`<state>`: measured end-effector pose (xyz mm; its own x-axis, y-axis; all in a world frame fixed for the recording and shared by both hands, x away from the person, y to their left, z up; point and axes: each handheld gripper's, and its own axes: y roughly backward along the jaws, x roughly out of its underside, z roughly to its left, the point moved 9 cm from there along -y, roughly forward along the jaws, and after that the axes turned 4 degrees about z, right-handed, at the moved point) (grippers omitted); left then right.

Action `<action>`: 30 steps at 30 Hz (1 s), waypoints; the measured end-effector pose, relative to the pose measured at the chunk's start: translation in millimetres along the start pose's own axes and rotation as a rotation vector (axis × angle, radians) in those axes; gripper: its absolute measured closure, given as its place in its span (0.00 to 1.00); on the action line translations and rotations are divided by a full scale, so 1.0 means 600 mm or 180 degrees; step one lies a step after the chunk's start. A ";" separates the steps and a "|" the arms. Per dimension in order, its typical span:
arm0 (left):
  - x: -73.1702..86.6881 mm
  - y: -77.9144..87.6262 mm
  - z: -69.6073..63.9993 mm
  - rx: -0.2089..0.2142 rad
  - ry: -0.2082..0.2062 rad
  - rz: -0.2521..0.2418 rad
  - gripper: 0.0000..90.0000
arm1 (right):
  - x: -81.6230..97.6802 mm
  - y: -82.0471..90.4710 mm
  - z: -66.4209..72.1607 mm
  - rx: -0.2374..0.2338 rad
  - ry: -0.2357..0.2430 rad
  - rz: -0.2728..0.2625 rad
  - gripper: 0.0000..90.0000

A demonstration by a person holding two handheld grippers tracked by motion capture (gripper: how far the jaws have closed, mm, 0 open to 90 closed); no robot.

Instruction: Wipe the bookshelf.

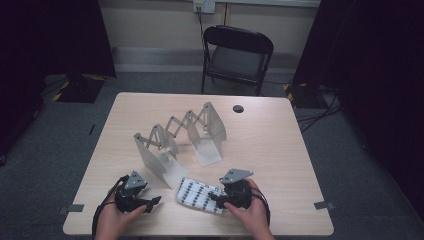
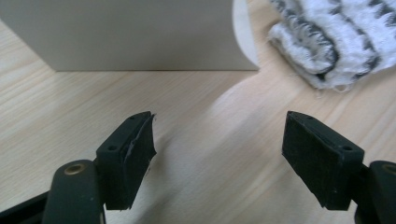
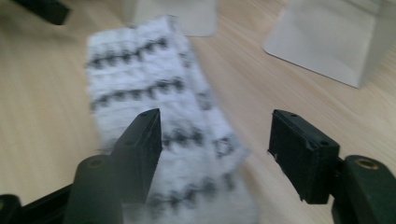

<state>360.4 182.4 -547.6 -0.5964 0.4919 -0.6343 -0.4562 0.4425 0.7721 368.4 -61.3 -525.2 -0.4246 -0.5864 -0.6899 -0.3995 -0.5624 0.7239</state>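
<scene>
A folded white cloth with rows of black marks [image 1: 200, 195] lies flat near the table's front edge. My right gripper [image 1: 216, 199] sits at the cloth's right end. In the right gripper view its jaws [image 3: 215, 149] stand open around that end of the cloth [image 3: 140, 79], the pads not pressing on it. My left gripper [image 1: 150, 202] rests left of the cloth, open, with bare wood between its jaws [image 2: 217, 158]. The cloth [image 2: 336, 42] lies ahead and to the right of them.
A metal accordion rack with upright plates [image 1: 177, 137] stands mid-table just behind the cloth; one plate [image 2: 126, 32] is close ahead of the left gripper. The wooden table [image 1: 280, 150] has a cable hole [image 1: 238, 108]. A black folding chair [image 1: 237, 55] stands beyond.
</scene>
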 end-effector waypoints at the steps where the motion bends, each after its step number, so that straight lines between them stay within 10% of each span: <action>1: 0.000 -0.001 0.003 -0.0004 0.0025 -0.0010 0.28 | -0.001 0.000 0.008 -0.0020 0.0030 -0.0011 0.43; 12: 0.011 -0.004 0.019 -0.0094 -0.0009 0.0015 0.27 | 0.016 -0.035 0.043 -0.0180 0.0217 0.0239 0.45; 30: 0.026 0.001 0.036 -0.0152 -0.0080 -0.0062 0.24 | -0.006 -0.055 0.012 0.0021 -0.0166 0.0411 0.80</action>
<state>364.9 206.6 -557.7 -0.5706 0.5025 -0.6495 -0.4990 0.4161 0.7602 377.4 -36.3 -546.4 -0.5142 -0.6225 -0.5900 -0.3442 -0.4803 0.8067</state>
